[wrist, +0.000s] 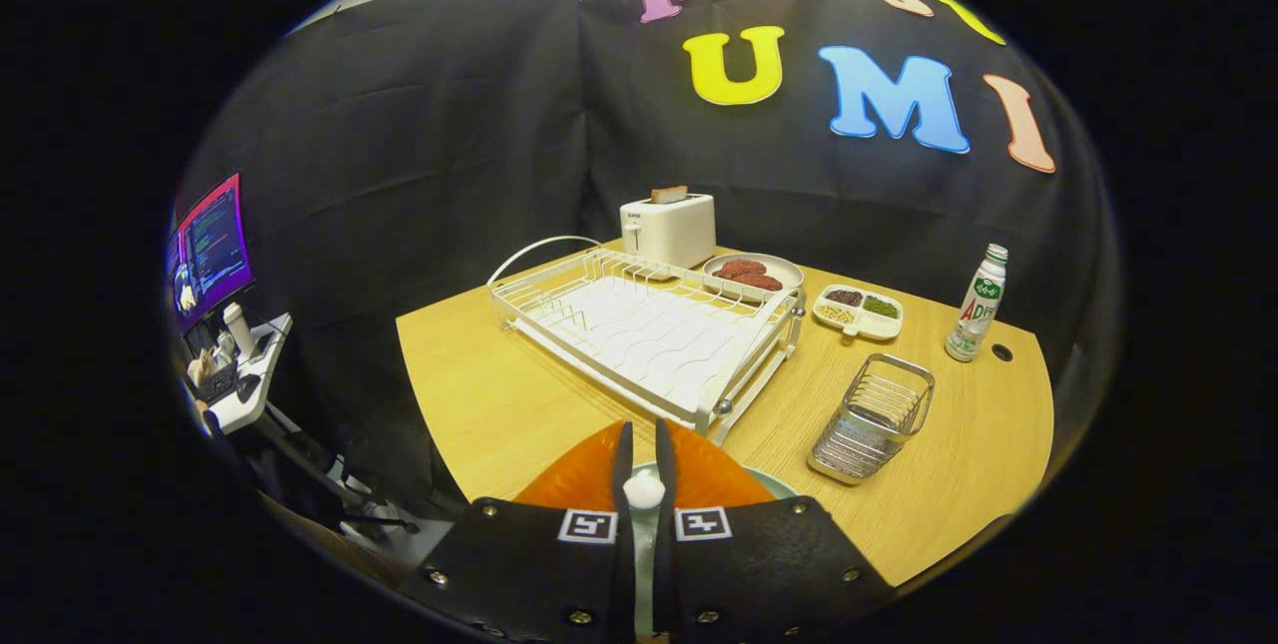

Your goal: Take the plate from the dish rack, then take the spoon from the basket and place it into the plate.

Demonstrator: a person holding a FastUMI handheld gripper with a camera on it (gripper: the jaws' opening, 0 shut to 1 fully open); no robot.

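Two jaws (pixel 644 469) are pinching nearly closed on a small white spoon (pixel 644 491) handle, hovering over a pale plate (pixel 774 484) lying on the near table (pixel 479 394) edge. Judging by this, the placing step is underway; next, lowering and opening. Beyond, the dish rack (pixel 649 334) is standing bare; the wire basket (pixel 874 419) is sitting right. A toaster (pixel 669 228), food dishes and a bottle (pixel 978 305) are standing far off, clear of the path.

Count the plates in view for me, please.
2: one plate lies under the gripper, whose fingers grip a white spoon handle; another plate, holding food, sits behind the dish rack.
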